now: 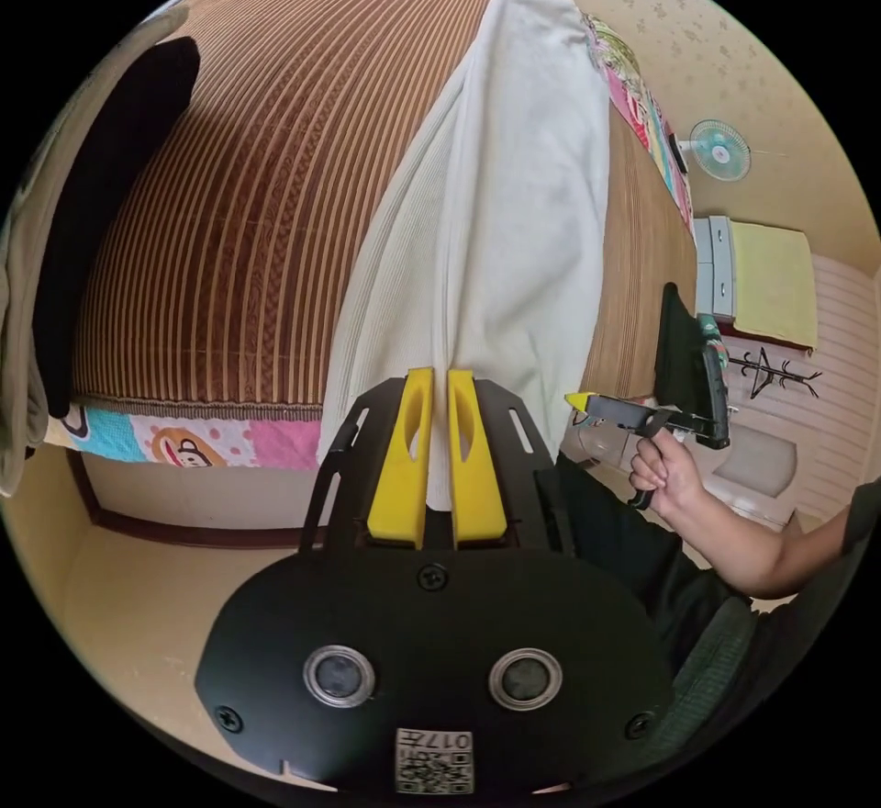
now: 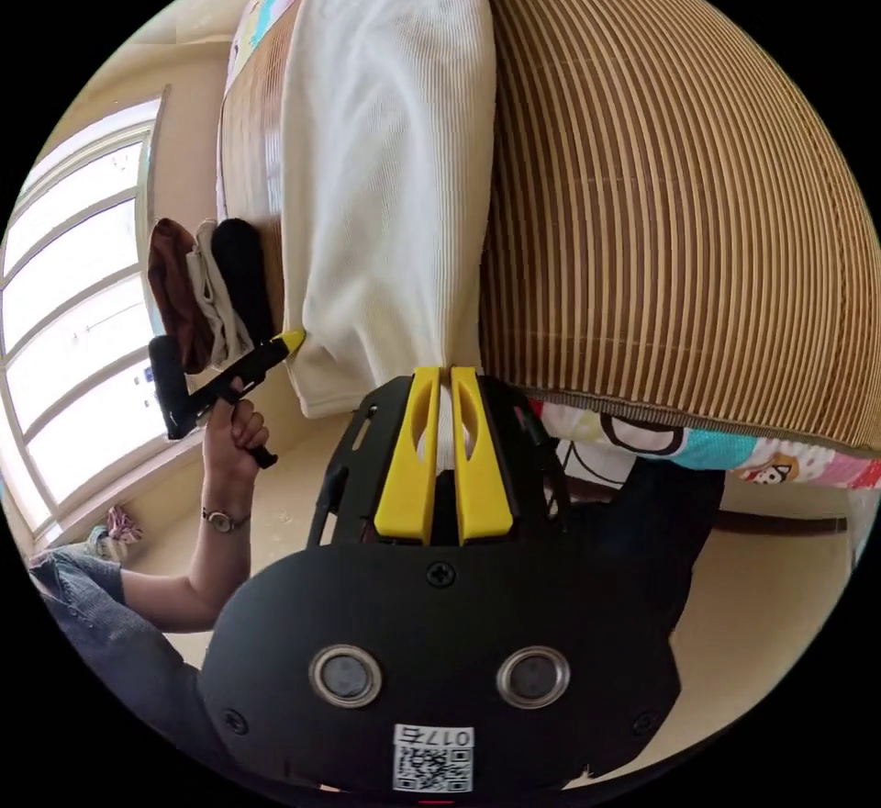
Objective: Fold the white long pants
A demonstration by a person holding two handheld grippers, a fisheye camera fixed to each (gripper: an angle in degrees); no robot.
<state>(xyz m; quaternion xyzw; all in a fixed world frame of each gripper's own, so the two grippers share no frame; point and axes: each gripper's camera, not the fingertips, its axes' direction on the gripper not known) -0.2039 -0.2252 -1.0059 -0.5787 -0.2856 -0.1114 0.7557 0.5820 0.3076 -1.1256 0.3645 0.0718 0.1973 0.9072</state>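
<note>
The white long pants (image 1: pixel 496 202) lie stretched lengthwise on a brown bamboo mat (image 1: pixel 257 202) on a bed, with their near end hanging over the bed's edge. My left gripper (image 1: pixel 440 376) is shut, with a pinch of white cloth between its yellow jaws at that near end. In the right gripper view the pants (image 2: pixel 385 156) run away from me, and my right gripper (image 2: pixel 440 374) is shut on the other corner of the same end. Each gripper also appears in the other's view, held by a hand: the right gripper (image 1: pixel 582 401) and the left gripper (image 2: pixel 290 342), both at the pants' hem.
A patterned quilt (image 1: pixel 184 441) edges the mat. A pile of brown, white and black clothes (image 2: pixel 216 289) lies on the bed beside the pants. A large window (image 2: pixel 64 312) is beyond it. A wall fan (image 1: pixel 720 150) and a cabinet (image 1: pixel 716 266) stand across the room. Pale floor (image 1: pixel 138 588) lies below.
</note>
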